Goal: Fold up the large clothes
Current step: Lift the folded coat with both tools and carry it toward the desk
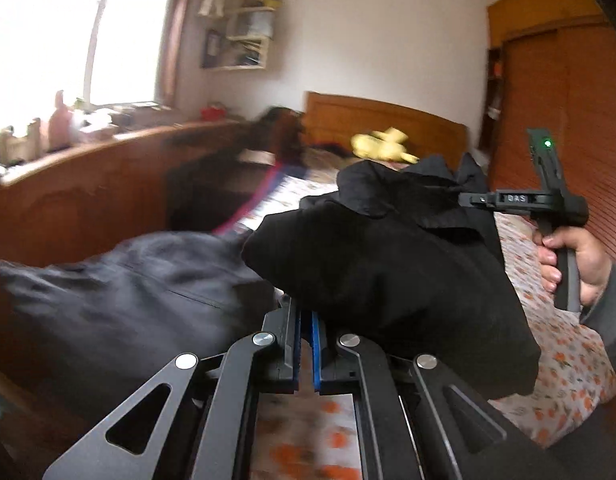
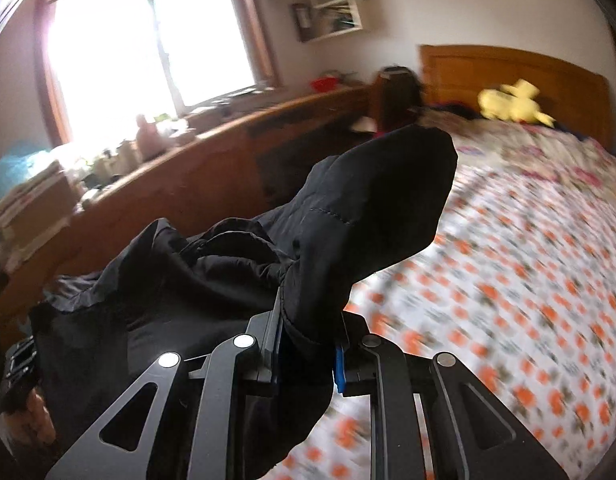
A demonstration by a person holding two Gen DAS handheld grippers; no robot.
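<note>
A large black garment [image 1: 372,264] is held up in the air above the bed. My left gripper [image 1: 306,320] is shut on one of its edges, and the cloth drapes over the fingers and hangs to the left. My right gripper [image 2: 308,344] is shut on another part of the black garment [image 2: 348,216], which bunches up above the fingers and trails down to the left. In the left wrist view the right gripper [image 1: 464,196] shows at the right, hand-held, pinching the garment's upper edge.
The bed [image 2: 508,260] has a floral sheet with orange flowers. A yellow plush toy [image 2: 512,104] lies near the wooden headboard [image 2: 468,64]. A long wooden cabinet [image 2: 187,176] with clutter runs under the window [image 2: 127,48]. A wooden wardrobe [image 1: 568,120] stands at the right.
</note>
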